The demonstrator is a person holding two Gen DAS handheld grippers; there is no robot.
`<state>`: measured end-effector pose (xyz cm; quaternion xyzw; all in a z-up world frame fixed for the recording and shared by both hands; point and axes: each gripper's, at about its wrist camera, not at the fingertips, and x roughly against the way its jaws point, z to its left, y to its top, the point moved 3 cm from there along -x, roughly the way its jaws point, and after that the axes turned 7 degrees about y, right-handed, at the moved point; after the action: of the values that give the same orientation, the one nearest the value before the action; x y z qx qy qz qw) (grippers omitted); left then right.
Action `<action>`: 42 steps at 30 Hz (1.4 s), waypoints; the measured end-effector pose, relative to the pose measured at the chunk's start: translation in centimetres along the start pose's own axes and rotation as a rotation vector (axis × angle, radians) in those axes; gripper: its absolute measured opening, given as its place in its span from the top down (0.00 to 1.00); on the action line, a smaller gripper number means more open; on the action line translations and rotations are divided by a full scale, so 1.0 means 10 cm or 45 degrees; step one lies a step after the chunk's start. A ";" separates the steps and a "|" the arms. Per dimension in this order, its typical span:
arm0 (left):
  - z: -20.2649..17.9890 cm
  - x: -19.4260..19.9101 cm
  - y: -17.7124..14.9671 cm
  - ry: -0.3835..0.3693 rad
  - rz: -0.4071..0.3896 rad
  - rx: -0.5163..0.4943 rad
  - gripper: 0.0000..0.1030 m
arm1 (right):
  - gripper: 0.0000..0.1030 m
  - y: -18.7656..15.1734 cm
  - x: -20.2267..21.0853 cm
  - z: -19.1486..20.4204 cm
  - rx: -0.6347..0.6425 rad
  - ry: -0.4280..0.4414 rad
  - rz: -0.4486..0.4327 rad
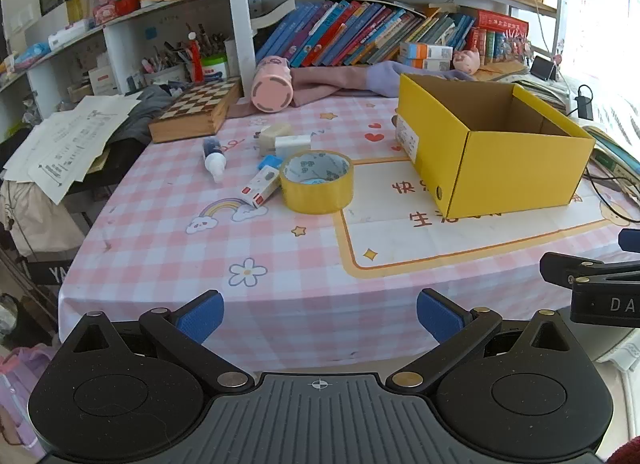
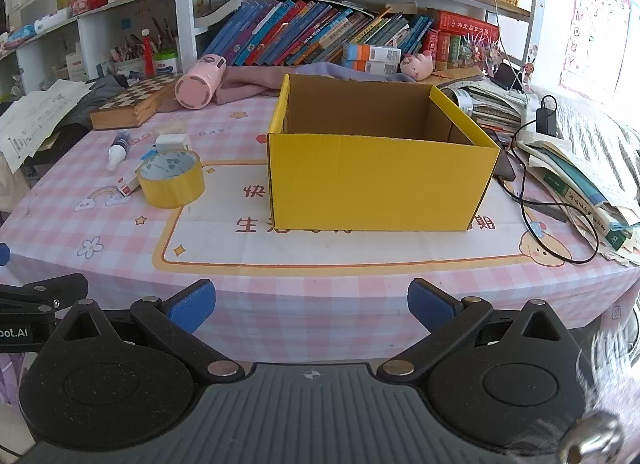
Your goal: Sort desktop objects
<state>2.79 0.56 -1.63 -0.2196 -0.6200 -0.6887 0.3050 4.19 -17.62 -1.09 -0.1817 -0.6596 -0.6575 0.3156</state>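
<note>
An open yellow cardboard box [image 1: 492, 159] [image 2: 376, 179] stands on the pink checked tablecloth [image 1: 168, 248]; what I see of its inside is empty. Left of it lie a yellow tape roll [image 1: 317, 180] [image 2: 172, 179], a small white and red box [image 1: 261, 186], a blue eraser [image 1: 270, 163], a white glue bottle [image 1: 213, 157] [image 2: 118, 149], a white charger [image 1: 292, 143] and a beige block [image 1: 274, 131]. My left gripper [image 1: 320, 316] is open and empty, over the table's front edge. My right gripper [image 2: 311, 306] is open and empty, facing the box.
A chessboard box [image 1: 194, 111], a pink cup on its side [image 1: 272, 85] and purple cloth [image 1: 344, 79] lie at the back. Books fill the shelf [image 1: 360, 35]. Papers hang at the left [image 1: 68, 143]. Books and a black cable [image 2: 560, 199] lie right of the box.
</note>
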 end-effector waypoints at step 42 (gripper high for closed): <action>-0.01 0.00 0.02 -0.001 -0.048 -0.046 0.00 | 0.00 0.01 -0.08 0.04 -0.002 0.023 -0.010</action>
<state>2.94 0.43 -1.47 -0.2137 -0.6115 -0.7055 0.2875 4.75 -17.04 -1.47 -0.1734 -0.6567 -0.6609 0.3190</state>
